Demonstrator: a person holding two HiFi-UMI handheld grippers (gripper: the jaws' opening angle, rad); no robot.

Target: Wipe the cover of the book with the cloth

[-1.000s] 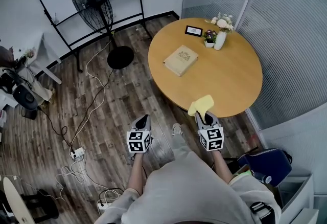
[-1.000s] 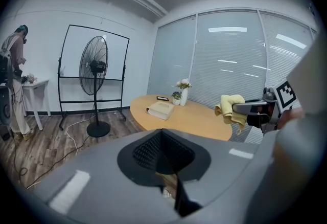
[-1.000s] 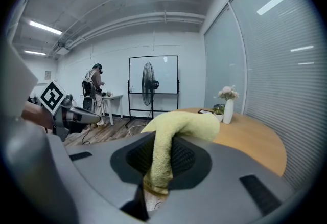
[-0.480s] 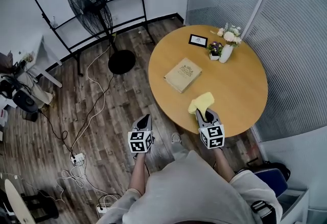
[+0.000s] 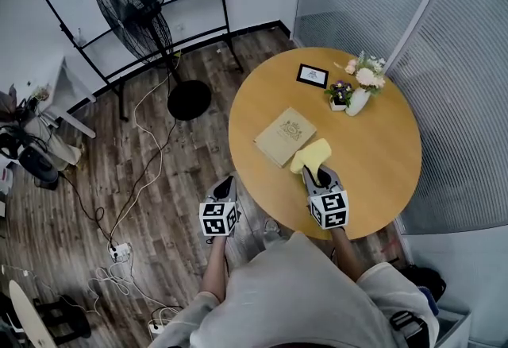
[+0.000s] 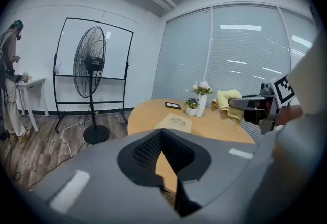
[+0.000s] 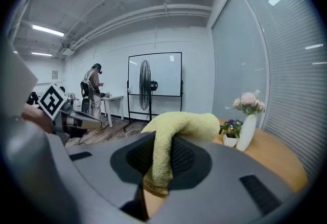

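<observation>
A tan book point(image 5: 285, 136) lies closed on the round wooden table point(image 5: 373, 156), towards its left side; it also shows in the left gripper view point(image 6: 174, 122). My right gripper point(image 5: 317, 175) is shut on a yellow cloth point(image 5: 311, 156), which hangs above the table just right of the book's near corner. The cloth point(image 7: 173, 131) drapes over the right jaws. My left gripper point(image 5: 225, 183) is over the floor, left of the table edge, its jaws together with nothing in them point(image 6: 163, 138).
A white vase of flowers point(image 5: 359, 96), a small potted plant point(image 5: 340, 94) and a framed card point(image 5: 312, 75) stand at the table's far side. A pedestal fan point(image 5: 135, 9) and floor cables point(image 5: 119, 247) lie left. A person point(image 6: 9, 74) stands by a far desk.
The view has closed in on the table. Both grippers have moved forward; the cloth has gone from the table's near edge to beside the book's near corner.
</observation>
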